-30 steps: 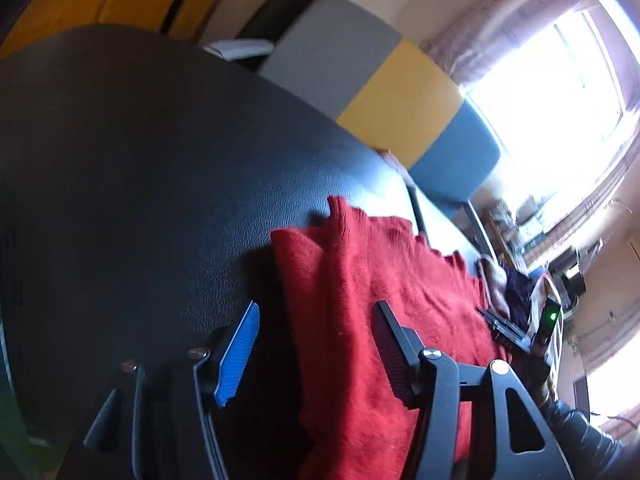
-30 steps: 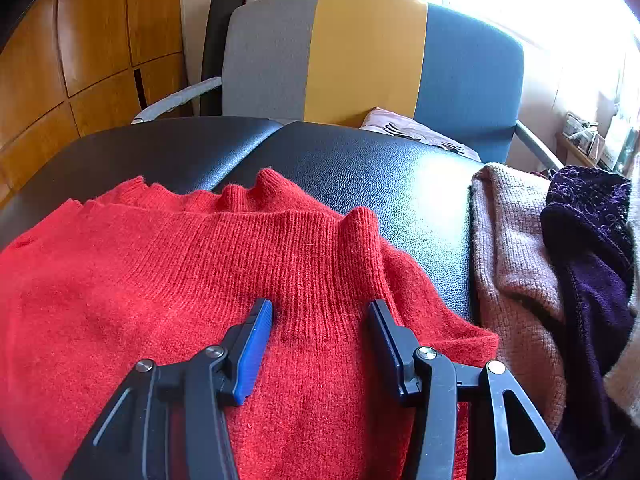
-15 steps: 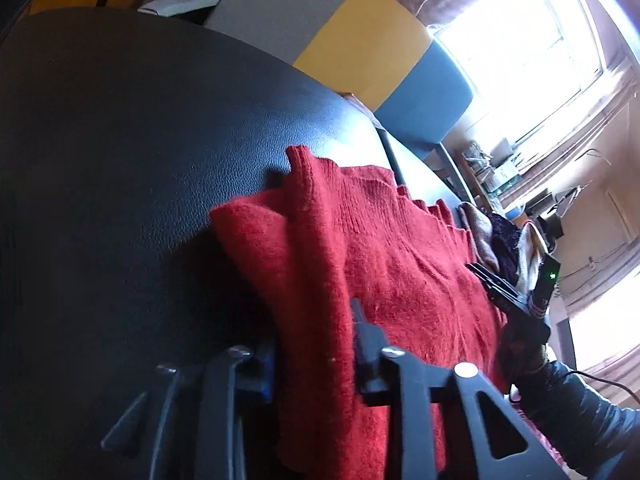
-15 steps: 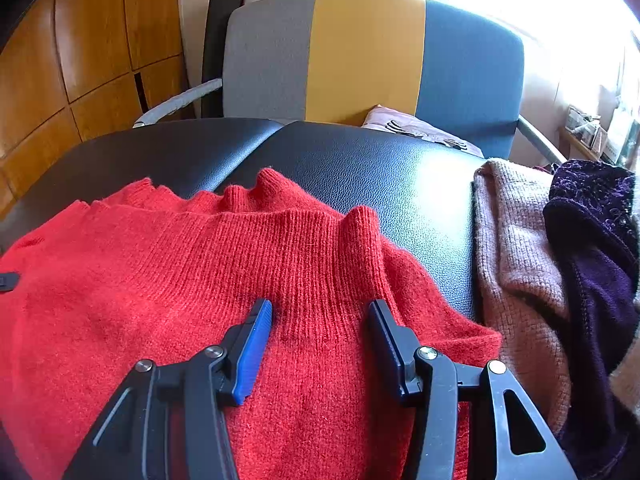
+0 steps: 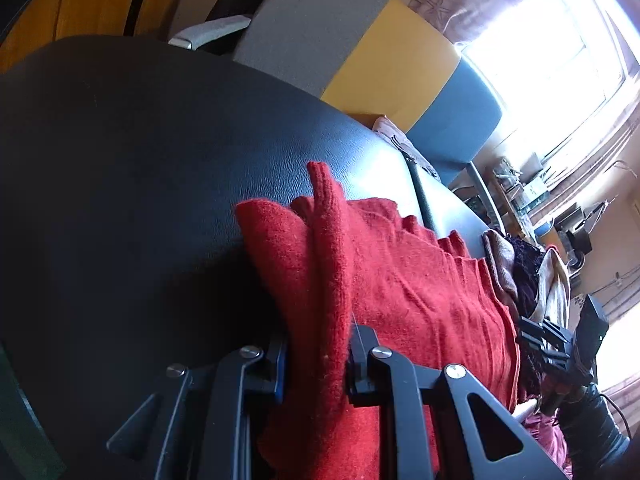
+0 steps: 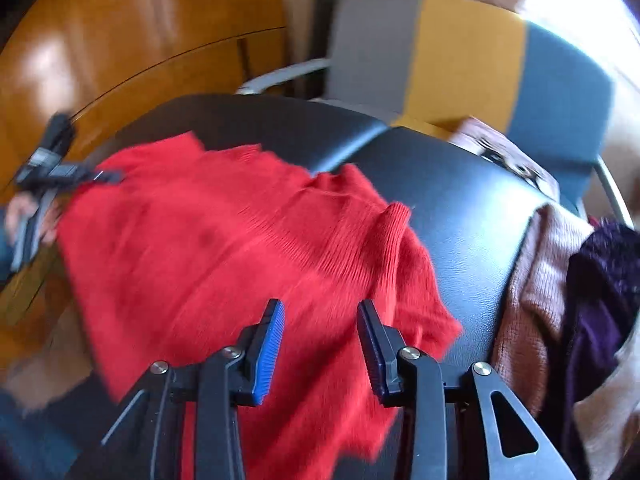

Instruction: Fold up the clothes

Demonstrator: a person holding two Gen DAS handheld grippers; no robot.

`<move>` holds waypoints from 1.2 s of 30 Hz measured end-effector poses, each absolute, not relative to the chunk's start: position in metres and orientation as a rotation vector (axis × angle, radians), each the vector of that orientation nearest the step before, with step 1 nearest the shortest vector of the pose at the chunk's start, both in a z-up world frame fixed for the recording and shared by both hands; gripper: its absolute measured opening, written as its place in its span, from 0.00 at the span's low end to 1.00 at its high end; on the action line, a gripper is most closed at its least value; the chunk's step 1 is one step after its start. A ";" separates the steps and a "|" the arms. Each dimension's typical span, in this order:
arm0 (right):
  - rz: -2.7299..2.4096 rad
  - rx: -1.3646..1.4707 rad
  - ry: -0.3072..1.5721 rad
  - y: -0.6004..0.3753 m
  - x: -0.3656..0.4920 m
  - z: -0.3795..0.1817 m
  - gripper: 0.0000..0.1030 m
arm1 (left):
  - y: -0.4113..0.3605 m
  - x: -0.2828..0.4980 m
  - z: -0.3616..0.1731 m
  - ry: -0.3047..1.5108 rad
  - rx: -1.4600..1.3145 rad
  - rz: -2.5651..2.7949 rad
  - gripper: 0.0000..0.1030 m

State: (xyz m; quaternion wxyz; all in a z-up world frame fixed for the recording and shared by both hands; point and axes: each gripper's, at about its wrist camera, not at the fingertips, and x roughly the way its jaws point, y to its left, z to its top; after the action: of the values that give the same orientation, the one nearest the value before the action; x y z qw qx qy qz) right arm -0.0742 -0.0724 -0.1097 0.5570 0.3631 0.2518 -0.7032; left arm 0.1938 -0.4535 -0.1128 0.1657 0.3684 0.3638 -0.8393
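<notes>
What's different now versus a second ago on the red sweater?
The left claw has closed on a bunched edge of the red sweater and lifted it. The right claw has been narrowing over the sweater; no clear pinch shows. The pile of other clothes stayed put.

Our left gripper (image 5: 316,356) and right gripper (image 6: 320,340) are black frames with silver screws. Each carries one blue ribbed pad (image 6: 268,354) and one black.

Tricolour chair (image 5: 360,48); wood panelling (image 6: 120,40); bright window (image 5: 560,40).
</notes>
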 end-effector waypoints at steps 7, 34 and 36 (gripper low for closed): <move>-1.561 0.889 0.722 -0.056 -0.071 -0.140 0.38 | -0.428 0.197 -0.070 1.077 0.994 -2.458 0.19; -1.664 0.896 0.162 -0.020 -0.100 -0.175 0.38 | -0.207 -0.051 -0.082 1.003 1.390 -2.436 0.18; -1.653 0.901 0.138 -0.020 -0.100 -0.175 0.38 | -0.198 -0.055 -0.098 1.000 1.423 -2.421 0.19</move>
State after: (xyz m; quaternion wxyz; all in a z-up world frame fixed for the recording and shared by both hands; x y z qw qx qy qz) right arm -0.0998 -0.0200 -0.1750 0.5866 0.3864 0.0594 -0.7093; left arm -0.0547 -0.1980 -0.0983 0.0802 0.4757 0.3344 -0.8096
